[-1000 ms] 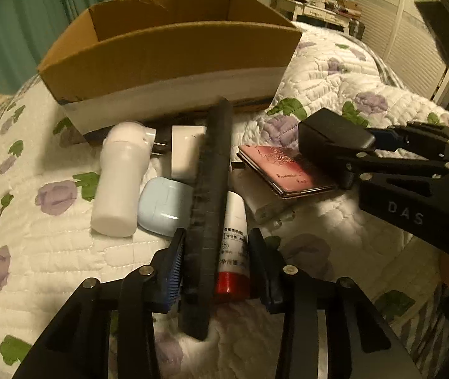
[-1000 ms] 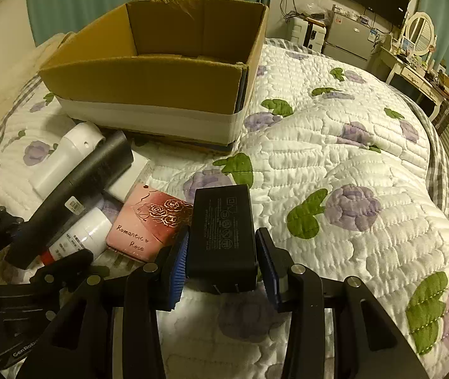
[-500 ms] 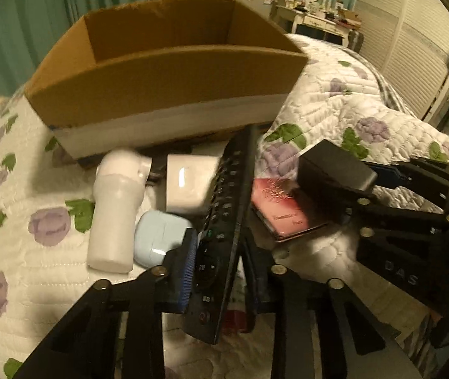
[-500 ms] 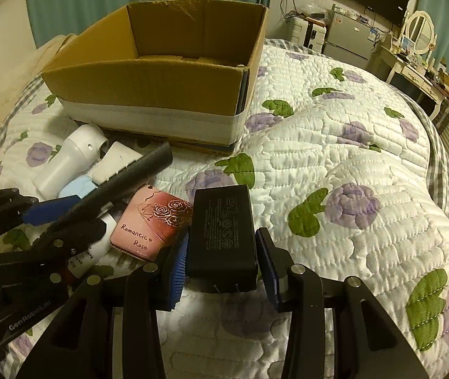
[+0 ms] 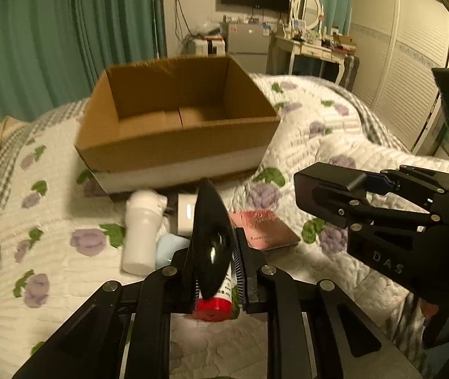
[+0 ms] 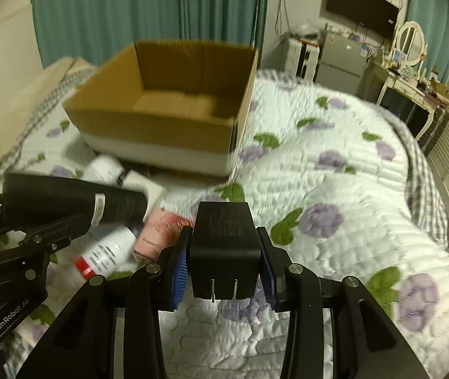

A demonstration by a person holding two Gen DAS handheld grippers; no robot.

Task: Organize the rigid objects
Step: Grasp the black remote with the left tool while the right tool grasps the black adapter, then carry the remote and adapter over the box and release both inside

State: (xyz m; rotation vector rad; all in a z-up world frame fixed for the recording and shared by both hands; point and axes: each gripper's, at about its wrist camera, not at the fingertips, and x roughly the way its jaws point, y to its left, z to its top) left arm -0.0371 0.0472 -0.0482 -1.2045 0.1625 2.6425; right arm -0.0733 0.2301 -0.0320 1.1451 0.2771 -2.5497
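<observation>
My left gripper (image 5: 216,271) is shut on a long black remote control (image 5: 211,237), lifted above the bed and pointing toward the open cardboard box (image 5: 174,145). The remote also shows in the right wrist view (image 6: 73,205). My right gripper (image 6: 224,268) is shut on a black power adapter (image 6: 224,237), prongs toward the camera, held above the quilt. The adapter shows in the left wrist view (image 5: 331,183). The box (image 6: 161,126) looks empty inside.
On the floral quilt (image 6: 334,189) in front of the box lie a white bottle (image 5: 140,237), a white charger (image 5: 186,218), a light blue case (image 5: 169,249), a pink case (image 5: 265,227) and a red-capped tube (image 5: 215,306). A dresser with mirror (image 6: 410,72) stands behind.
Both grippers have risen with their objects, so the box interior now shows. The remote has turned end-on toward the left camera.
</observation>
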